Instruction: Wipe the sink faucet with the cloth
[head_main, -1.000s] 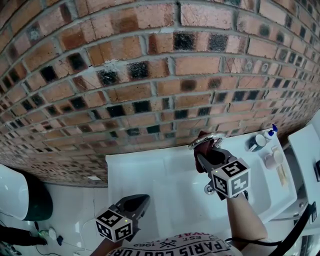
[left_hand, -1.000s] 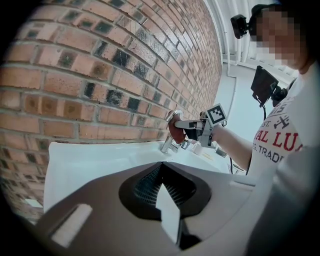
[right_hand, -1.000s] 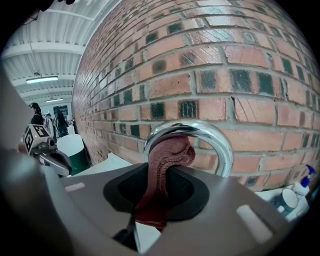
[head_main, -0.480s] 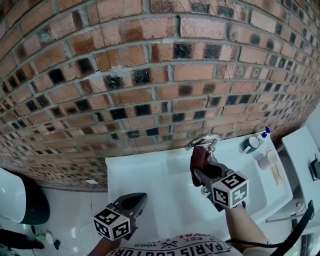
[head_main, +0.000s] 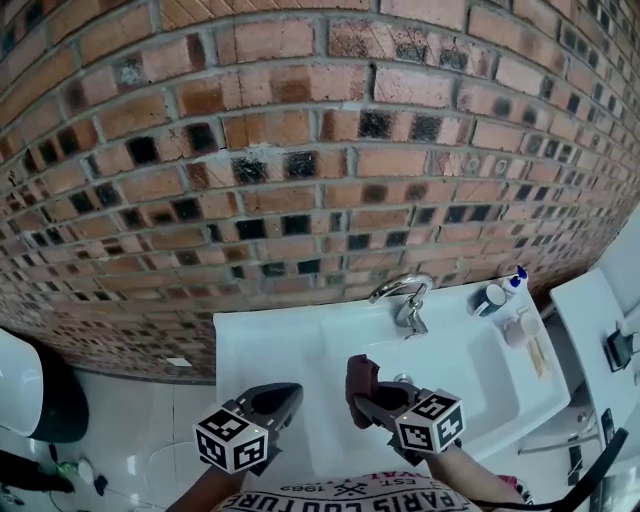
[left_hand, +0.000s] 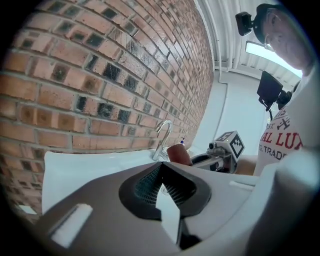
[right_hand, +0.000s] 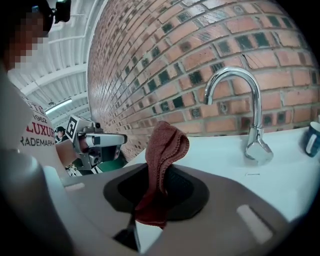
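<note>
1. Left gripper: nearest item, low at the left of the head view, beside the front left corner of the sink. Jaws pressed together, nothing between them. It touches nothing.

2. Right gripper: low at centre, above the front part of the basin. Jaws clamped on the cloth. Its marker cube faces the camera.

3. Cloth: dark red, knitted. Its lower part is pinched between the right jaws, and its upper part stands up and folds over at the top. It is held in the air, well apart from the faucet, and does not touch the sink.

4. Sink: white, rectangular, set against the wall.

5. Faucet: chrome with a curved spout, upright at the back rim of the sink, beyond the cloth.

6. Mug: dark outside, pale inside. It stands on the back right of the sink top, right of the faucet.

7. Bottle: blue top, just beside the mug on its right.

8. Wall: red and dark brick, behind the sink, filling the upper head view.
</note>
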